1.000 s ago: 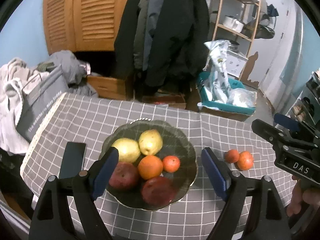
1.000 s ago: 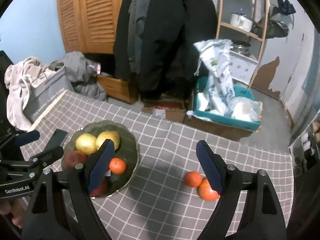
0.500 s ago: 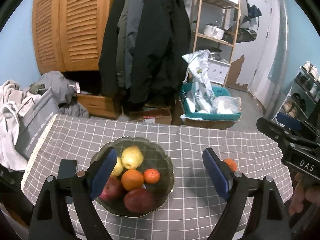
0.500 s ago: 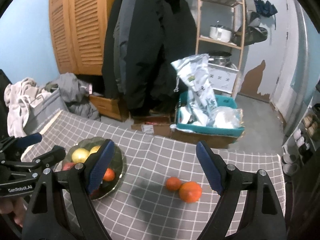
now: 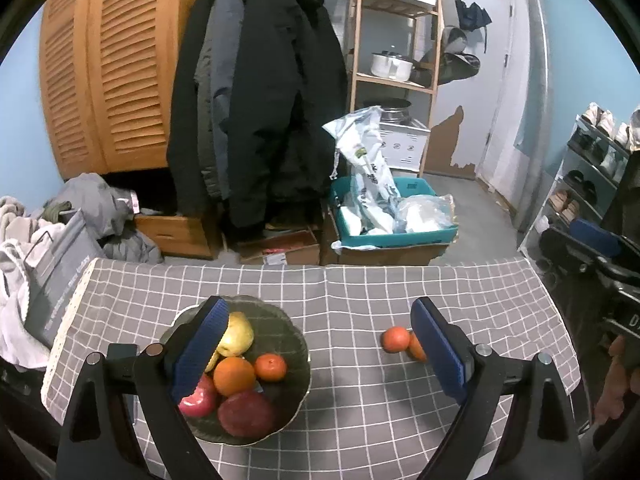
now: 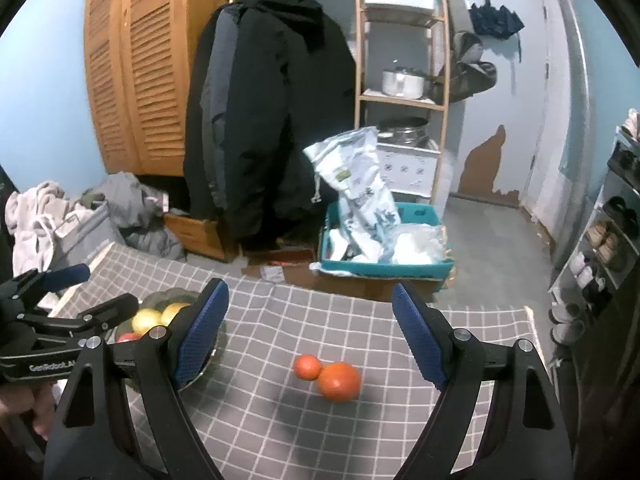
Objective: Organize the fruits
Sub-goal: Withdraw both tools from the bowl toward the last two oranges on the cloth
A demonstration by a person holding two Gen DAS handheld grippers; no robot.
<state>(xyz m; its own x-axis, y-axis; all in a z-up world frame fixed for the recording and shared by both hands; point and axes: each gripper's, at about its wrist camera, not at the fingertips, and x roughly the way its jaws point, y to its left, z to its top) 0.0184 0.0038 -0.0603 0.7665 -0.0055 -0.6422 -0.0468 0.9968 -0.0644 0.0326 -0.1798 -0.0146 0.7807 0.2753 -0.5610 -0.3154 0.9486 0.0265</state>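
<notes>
Both grippers have pulled up and back from the bowl (image 5: 296,396), so it looks smaller than a second ago. The left gripper (image 5: 320,354) is opening wider, holding nothing. The right gripper (image 6: 310,336) is wide and empty. Two oranges (image 6: 339,381) lie on the cloth right of the bowl, probably next to go in

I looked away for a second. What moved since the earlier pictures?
Both grippers pulled back and up from the table, so the fruit looks smaller. The left gripper is opening wider, nothing between its jaws. The bowl, its fruit and the two oranges stayed put.
</notes>
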